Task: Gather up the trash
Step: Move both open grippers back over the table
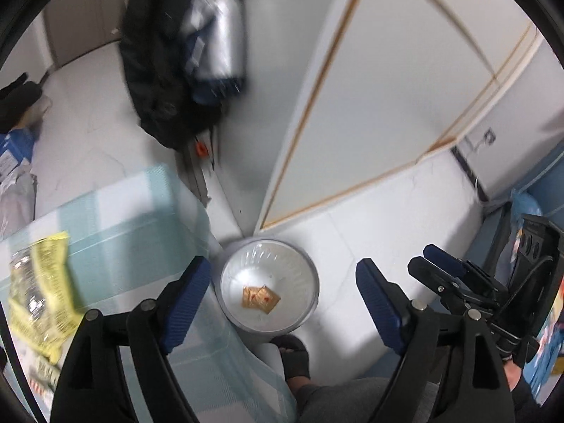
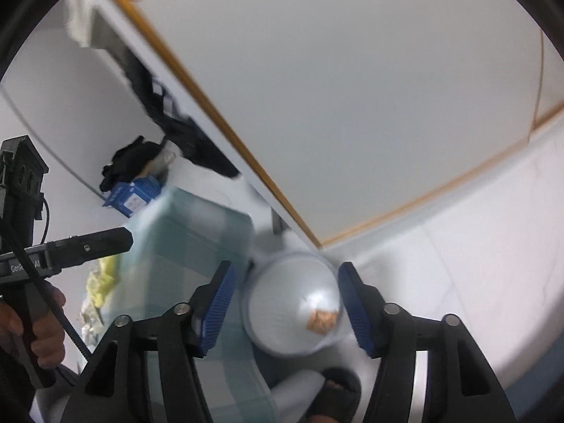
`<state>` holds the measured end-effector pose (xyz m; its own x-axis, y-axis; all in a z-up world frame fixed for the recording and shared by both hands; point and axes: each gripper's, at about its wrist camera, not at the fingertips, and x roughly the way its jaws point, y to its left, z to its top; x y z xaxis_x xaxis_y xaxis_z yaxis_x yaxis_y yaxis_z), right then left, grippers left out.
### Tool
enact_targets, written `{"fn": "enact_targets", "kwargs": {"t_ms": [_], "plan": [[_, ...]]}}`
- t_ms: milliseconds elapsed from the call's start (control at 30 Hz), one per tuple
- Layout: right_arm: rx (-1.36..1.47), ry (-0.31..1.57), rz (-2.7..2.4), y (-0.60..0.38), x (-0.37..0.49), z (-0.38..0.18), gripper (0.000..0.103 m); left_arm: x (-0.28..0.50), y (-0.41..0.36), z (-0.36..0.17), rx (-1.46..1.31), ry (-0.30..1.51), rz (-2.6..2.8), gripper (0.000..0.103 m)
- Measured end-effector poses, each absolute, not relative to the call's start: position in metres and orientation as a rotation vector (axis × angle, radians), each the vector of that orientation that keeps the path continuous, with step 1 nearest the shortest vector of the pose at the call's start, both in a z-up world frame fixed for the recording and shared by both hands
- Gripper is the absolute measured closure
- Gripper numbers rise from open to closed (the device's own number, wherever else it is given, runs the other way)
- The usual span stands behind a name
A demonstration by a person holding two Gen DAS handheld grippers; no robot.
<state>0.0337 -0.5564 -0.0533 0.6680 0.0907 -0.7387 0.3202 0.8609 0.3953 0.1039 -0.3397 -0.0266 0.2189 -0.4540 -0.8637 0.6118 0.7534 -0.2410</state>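
Trash left to collect lies at the far left of my left gripper (image 1: 280,298): a crumpled yellow wrapper (image 1: 44,289) on the table (image 1: 141,218) with the pale green checked cloth. Its print is too blurred to read. A clear crinkled piece seems to lie with it, but I cannot tell what it is.

Directly ahead, between my left gripper's spread blue pads (image 1: 185,298), sits the round white-lined bin (image 1: 269,283) on the floor below the table edge. Small orange-brown packets (image 1: 260,296) already rest at its bottom. Both pairs of jaws stand apart with nothing between them.

Just below the bin a foot in a dark sandal (image 1: 294,356) shows. To the right, my right gripper (image 2: 285,305) hangs beside the left one, its pads (image 2: 218,308) also spread and empty, framing the same bin from above.

I judge a drop into the bin finished and the wrapper next. To do it well, I should swing the left gripper back over the table, come down with jaws wide across the wrapper's bunched middle, and close firmly, since thin film slips. Carry it fully over the bin's rim before letting go, so it does not catch on the tablecloth's hanging edge.
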Motion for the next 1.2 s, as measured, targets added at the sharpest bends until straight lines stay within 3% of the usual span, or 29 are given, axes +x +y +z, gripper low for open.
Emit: {"fn": "enact_targets", "kwargs": {"t_ms": [367, 500, 700, 1200], "plan": [[0.337, 0.632, -0.087, -0.482, 0.027, 0.063, 0.017, 0.084, -0.239, 0.048, 0.075, 0.865, -0.566, 0.02], [0.284, 0.568, -0.036, -0.442, 0.029, 0.092, 0.012, 0.068, -0.195, 0.07, 0.021, 0.773, -0.489, 0.01], [0.195, 0.497, 0.031, -0.385, 0.027, 0.114, 0.0, 0.058, -0.137, 0.076, -0.008, 0.69, -0.396, 0.007], [0.092, 0.531, 0.248, -0.249, 0.064, 0.088, 0.0, 0.07, -0.042, 0.027, -0.09, 0.624, -0.205, 0.002]]}}
